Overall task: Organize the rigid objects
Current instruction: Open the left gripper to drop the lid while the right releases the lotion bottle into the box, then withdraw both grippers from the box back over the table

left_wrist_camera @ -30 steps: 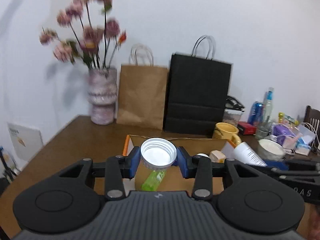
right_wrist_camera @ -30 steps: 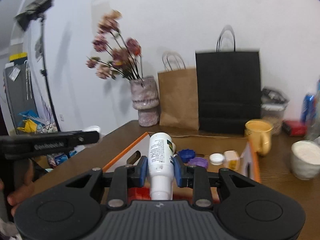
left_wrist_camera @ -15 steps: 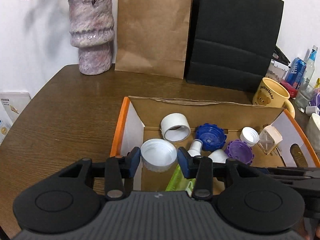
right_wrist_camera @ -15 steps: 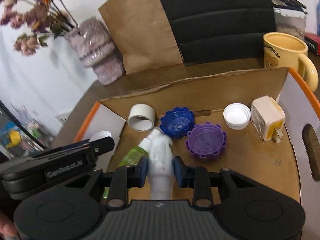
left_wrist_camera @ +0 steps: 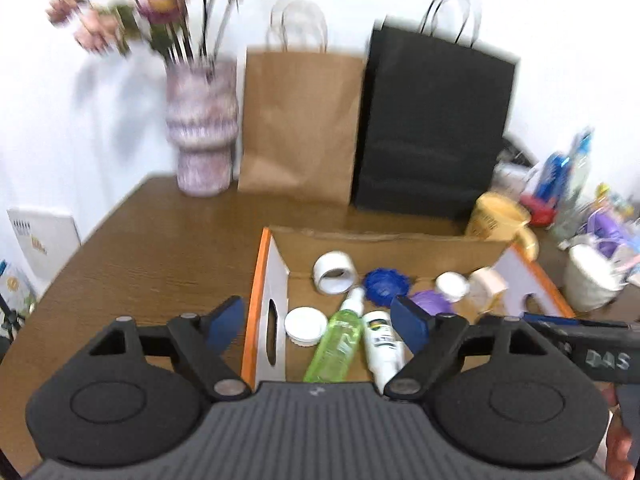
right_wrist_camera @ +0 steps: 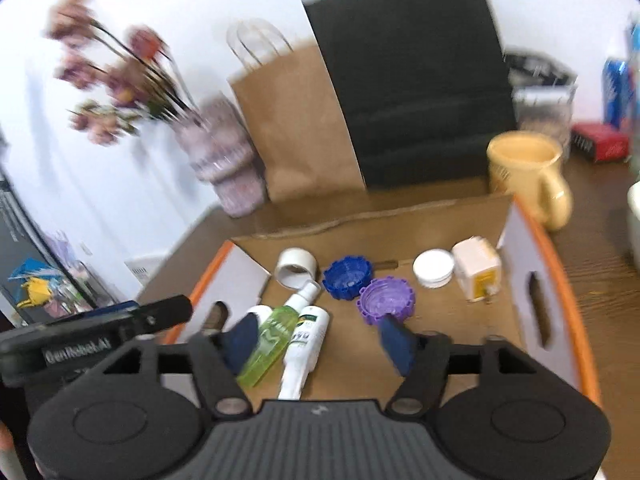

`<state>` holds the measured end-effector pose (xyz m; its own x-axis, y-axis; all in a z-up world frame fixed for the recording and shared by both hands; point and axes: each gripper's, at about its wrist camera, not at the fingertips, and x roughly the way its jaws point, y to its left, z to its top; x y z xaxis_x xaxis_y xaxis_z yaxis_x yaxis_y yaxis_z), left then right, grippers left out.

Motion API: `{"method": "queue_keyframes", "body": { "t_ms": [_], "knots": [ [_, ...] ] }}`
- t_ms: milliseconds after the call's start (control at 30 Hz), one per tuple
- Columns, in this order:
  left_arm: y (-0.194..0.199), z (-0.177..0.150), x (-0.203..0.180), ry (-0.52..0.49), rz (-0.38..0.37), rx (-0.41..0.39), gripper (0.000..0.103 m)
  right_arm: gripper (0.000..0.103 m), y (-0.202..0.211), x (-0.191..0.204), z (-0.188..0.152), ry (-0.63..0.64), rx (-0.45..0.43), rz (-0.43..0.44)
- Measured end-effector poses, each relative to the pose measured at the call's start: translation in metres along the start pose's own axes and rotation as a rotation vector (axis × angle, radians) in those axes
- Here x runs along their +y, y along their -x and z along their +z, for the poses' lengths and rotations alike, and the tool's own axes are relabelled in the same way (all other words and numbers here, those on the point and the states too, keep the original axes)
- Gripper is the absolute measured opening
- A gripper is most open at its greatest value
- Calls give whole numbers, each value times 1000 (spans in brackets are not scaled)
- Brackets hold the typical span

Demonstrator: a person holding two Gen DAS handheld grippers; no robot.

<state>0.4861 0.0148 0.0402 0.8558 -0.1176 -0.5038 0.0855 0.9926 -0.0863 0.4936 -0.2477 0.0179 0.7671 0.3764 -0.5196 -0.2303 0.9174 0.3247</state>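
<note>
An open cardboard box with an orange rim sits on the wooden table. On its floor lie a white lid, a green spray bottle and a white bottle. My left gripper hangs above the box's near left corner. Its jaws are opening, and the lid lies free below them. My right gripper is opening too. The white bottle lies loose between its pads, beside the green bottle. Each gripper shows at the edge of the other's view.
Deeper in the box are a white tape ring, a blue cap, a purple cap, a small white cap and a beige plug. Behind stand a flower vase, a brown bag, a black bag and a yellow mug.
Both grippers have opened wide. The left let go of the white lid and the right let go of the white bottle; both now lie in the box. Both views have pulled back.
</note>
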Motion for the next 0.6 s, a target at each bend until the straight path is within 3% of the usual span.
{"method": "queue_keyframes", "body": {
  "t_ms": [133, 267, 500, 600],
  "knots": [
    [61, -50, -7, 13, 31, -167, 84, 81, 60, 16, -50, 144, -118, -46],
    [115, -99, -18, -8, 44, -285, 87, 83, 107, 22, -89, 200, -197, -105],
    [185, -167, -39, -25, 109, -373, 88, 83, 171, 29, -149, 270, -286, -146],
    [207, -190, -48, -32, 148, -402, 88, 83, 188, 28, -172, 281, -311, -123]
  ]
}}
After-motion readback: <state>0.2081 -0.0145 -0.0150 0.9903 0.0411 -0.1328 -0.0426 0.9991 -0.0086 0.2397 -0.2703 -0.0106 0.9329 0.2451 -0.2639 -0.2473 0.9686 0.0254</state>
